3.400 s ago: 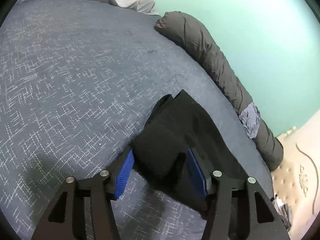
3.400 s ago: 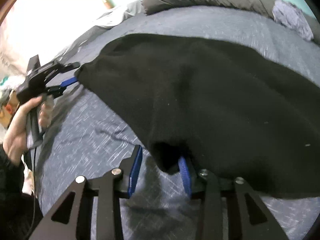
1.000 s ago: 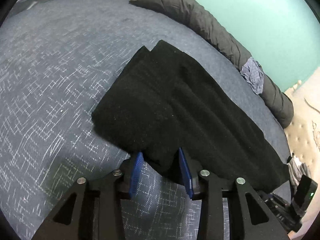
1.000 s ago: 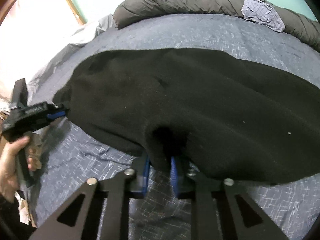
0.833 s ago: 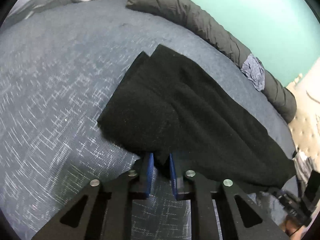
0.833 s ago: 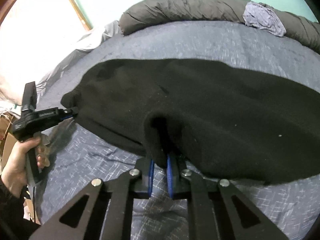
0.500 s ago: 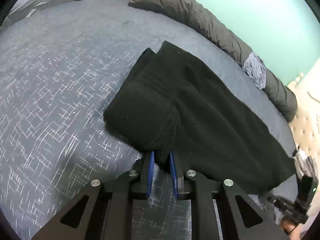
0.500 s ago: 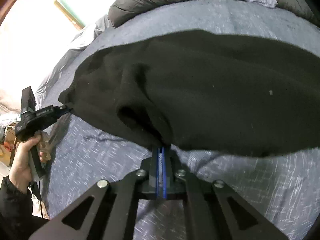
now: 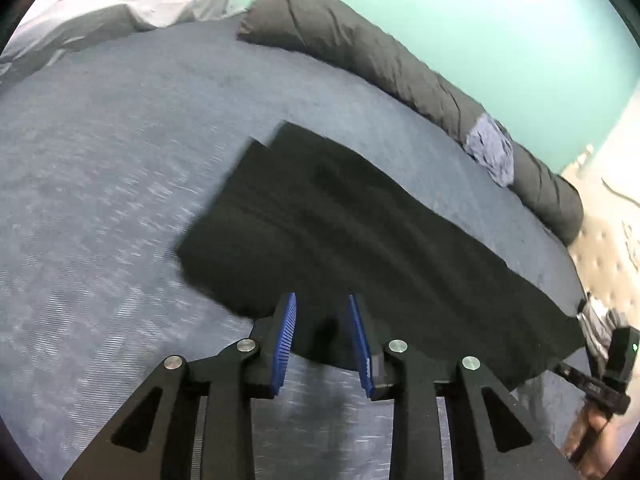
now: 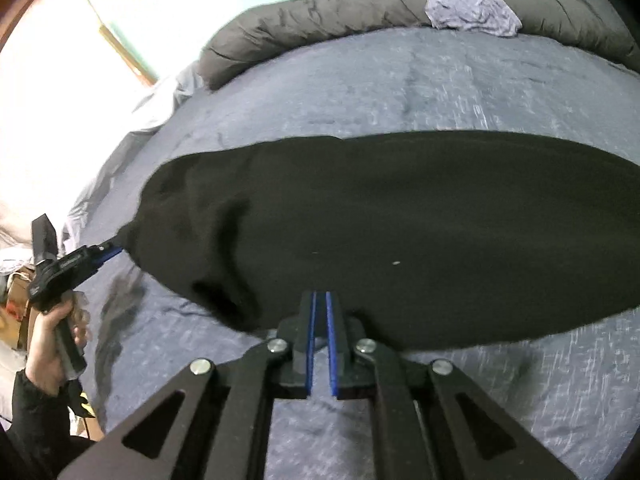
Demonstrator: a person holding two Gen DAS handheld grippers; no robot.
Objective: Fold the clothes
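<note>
A black garment lies folded into a long band across the blue-grey bed. My left gripper hangs over its near left corner. The jaws are opening, and the cloth's edge lies loosely between the blue pads. In the right wrist view the same garment spreads wide and flat, with the left gripper at its far left corner. My right gripper nips the garment's near edge at the tips. Its jaws are a narrow slit apart and starting to open.
A rolled dark grey duvet runs along the teal wall, with a small blue-grey cloth on it. Pale bedding is heaped at the far left. A cream headboard stands on the right. A hand grips the left tool's handle.
The left jaws closed on the corner, then parted again as the gripper rose. The right gripper slid sideways with the near edge, and the raised fold flattened.
</note>
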